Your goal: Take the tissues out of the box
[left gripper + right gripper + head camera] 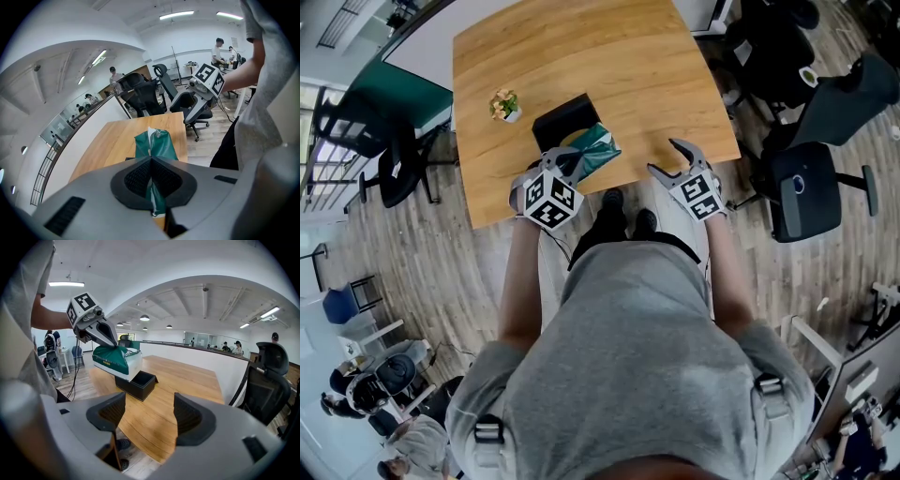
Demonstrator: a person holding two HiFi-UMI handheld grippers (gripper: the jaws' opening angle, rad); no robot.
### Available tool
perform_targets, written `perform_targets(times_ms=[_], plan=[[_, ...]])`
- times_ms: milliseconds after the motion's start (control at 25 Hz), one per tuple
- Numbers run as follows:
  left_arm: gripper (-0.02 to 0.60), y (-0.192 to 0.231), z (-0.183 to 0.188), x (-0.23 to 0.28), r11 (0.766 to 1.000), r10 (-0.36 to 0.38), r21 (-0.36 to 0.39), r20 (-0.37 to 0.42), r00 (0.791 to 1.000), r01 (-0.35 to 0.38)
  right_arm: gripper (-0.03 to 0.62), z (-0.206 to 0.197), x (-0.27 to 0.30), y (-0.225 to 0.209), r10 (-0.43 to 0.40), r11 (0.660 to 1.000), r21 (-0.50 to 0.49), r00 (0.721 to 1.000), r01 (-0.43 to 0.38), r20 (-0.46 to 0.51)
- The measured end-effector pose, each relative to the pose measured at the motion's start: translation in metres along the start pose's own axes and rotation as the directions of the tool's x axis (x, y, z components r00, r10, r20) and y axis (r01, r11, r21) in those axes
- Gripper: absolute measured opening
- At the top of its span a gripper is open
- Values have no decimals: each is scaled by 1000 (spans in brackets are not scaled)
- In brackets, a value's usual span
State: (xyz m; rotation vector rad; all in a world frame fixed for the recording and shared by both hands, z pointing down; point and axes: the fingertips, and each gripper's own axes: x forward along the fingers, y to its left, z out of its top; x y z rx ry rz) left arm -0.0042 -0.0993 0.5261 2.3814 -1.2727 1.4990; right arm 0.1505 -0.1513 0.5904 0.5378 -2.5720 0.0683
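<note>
Now the green tissue pack [598,148] is clamped in the closed left gripper [571,163], just above the black box [561,116]; the right gripper [663,157] is held wide open and empty beside the box.

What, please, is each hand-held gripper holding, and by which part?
The left hand-held gripper pinches the green tissue pack by its top wrapper, above the black box; the right hand-held gripper is open and empty.

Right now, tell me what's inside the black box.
The black box looks empty: a dark, open cavity. Its near wall hides part of the floor. The tissue pack hangs above it in the shut left claw.
</note>
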Motion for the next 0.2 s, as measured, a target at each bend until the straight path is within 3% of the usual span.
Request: perform_targets(times_ms=[200], plan=[[18, 1, -2, 1, 1000, -2, -5, -1, 1000, 2, 318, 2, 1, 0, 7, 1000, 5, 1000, -7, 3]])
